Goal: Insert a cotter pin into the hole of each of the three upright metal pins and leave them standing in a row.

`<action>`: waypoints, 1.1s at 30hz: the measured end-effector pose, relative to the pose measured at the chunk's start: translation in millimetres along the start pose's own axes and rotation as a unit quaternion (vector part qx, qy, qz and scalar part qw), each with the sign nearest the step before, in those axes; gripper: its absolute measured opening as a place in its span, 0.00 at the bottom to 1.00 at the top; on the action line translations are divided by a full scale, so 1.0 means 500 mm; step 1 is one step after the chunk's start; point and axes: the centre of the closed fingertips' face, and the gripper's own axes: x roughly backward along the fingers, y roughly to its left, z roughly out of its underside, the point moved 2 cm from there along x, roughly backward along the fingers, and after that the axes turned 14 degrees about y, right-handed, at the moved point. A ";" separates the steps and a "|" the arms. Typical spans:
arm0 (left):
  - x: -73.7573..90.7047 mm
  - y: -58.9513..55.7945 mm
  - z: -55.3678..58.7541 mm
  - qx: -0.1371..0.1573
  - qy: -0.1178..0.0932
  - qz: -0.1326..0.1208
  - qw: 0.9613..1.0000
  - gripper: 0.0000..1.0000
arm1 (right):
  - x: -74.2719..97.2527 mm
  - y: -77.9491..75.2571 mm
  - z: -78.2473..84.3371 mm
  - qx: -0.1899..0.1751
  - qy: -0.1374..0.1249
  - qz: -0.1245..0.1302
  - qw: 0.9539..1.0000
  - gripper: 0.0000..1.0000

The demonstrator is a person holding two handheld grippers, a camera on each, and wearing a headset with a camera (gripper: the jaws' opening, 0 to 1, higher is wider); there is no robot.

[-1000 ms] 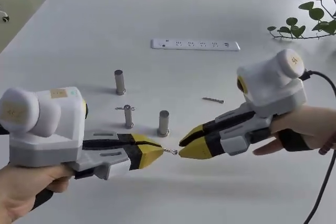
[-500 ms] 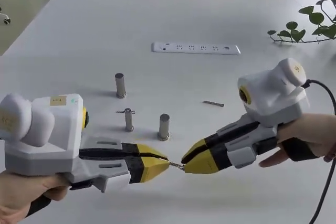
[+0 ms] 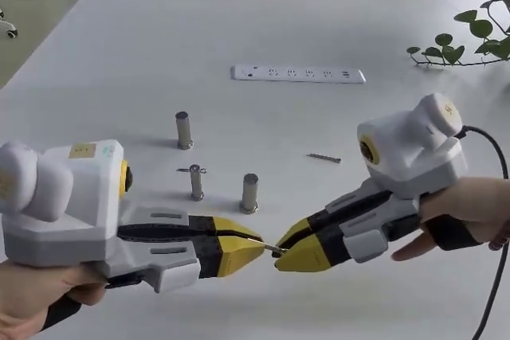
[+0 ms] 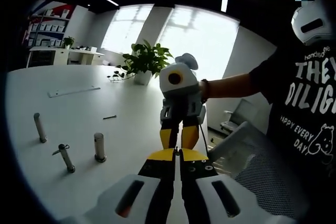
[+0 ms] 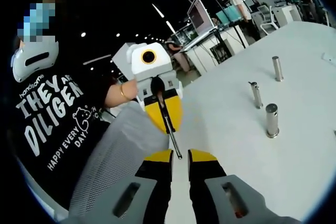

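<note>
Above the near table edge, before the posts (image 3: 249,193):
- Left gripper (image 3: 260,248) jaws clamp the pin (image 3: 268,245); right gripper (image 3: 279,257) jaws stand slightly apart at its free end.
- Releasing early would likely drop the pin.
- A skewed regrip would likely hamper insertion.

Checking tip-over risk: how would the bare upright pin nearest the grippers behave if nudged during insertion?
That upright pin is tall, slim and stands free on the table, so it probably tips easily. Round-bodied, it would likely roll once down. It looks like solid metal, so probably stiff.
</note>
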 end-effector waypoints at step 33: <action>0.003 0.068 0.036 0.017 0.001 -0.101 0.995 0.15 | 0.026 -0.069 -0.009 0.101 0.059 0.127 0.985 0.00</action>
